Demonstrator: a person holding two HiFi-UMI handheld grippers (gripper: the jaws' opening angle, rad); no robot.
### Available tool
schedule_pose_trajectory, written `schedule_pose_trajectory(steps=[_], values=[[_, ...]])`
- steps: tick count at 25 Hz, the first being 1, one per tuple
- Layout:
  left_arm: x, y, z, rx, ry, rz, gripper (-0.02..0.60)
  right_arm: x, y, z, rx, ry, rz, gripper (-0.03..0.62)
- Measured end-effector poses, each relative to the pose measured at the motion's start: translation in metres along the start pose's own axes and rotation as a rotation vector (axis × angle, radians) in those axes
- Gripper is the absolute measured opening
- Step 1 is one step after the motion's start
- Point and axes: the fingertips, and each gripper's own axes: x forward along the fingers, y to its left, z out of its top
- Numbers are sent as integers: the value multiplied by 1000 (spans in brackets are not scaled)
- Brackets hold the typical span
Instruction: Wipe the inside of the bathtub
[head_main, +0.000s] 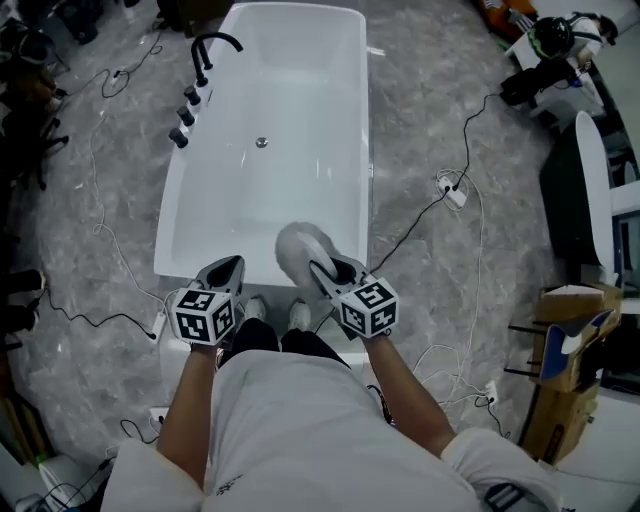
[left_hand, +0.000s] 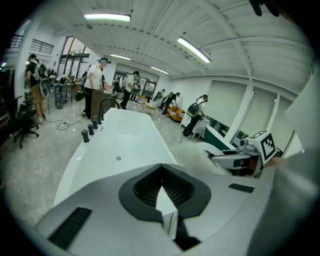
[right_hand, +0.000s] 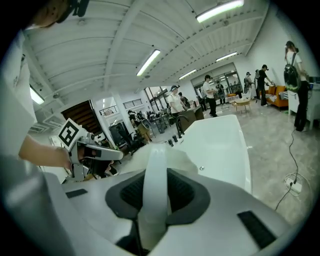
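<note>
The white bathtub (head_main: 365, 150) stretches away from me, its drain (head_main: 261, 142) mid-floor and a black faucet (head_main: 210, 45) on its left rim. I stand at its near end. My right gripper (head_main: 322, 270) is shut on a pale wiping cloth (head_main: 300, 248), which hangs bunched just above the near inner end of the tub. In the right gripper view a band of the cloth (right_hand: 155, 175) runs between the jaws. My left gripper (head_main: 228, 268) hovers over the near rim, left of the cloth, jaws together with nothing held. The left gripper view shows the tub (left_hand: 125, 140) and cloth (left_hand: 200, 157).
Black knobs (head_main: 186, 115) line the left rim. Cables trail over the marble floor on both sides, with a power strip (head_main: 452, 192) to the right. A wooden rack (head_main: 560, 370) and white equipment (head_main: 595, 190) stand at the right. Several people (left_hand: 95, 85) stand beyond the tub's far end.
</note>
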Motion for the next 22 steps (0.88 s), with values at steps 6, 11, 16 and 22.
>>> schedule_pose_trajectory(steps=[6, 11, 16, 22], values=[[-29, 3, 25, 20, -83, -19, 5, -26, 19, 39, -30, -100, -40, 95], [-54, 7, 50, 69, -151, -47, 5, -44, 37, 66, -56, -158, -80, 95], [-70, 17, 68, 135, -219, -69, 5, -52, 41, 81, -62, -208, -156, 94], [-65, 24, 92, 180, -269, -89, 5, -46, 40, 104, -84, -246, -208, 94]])
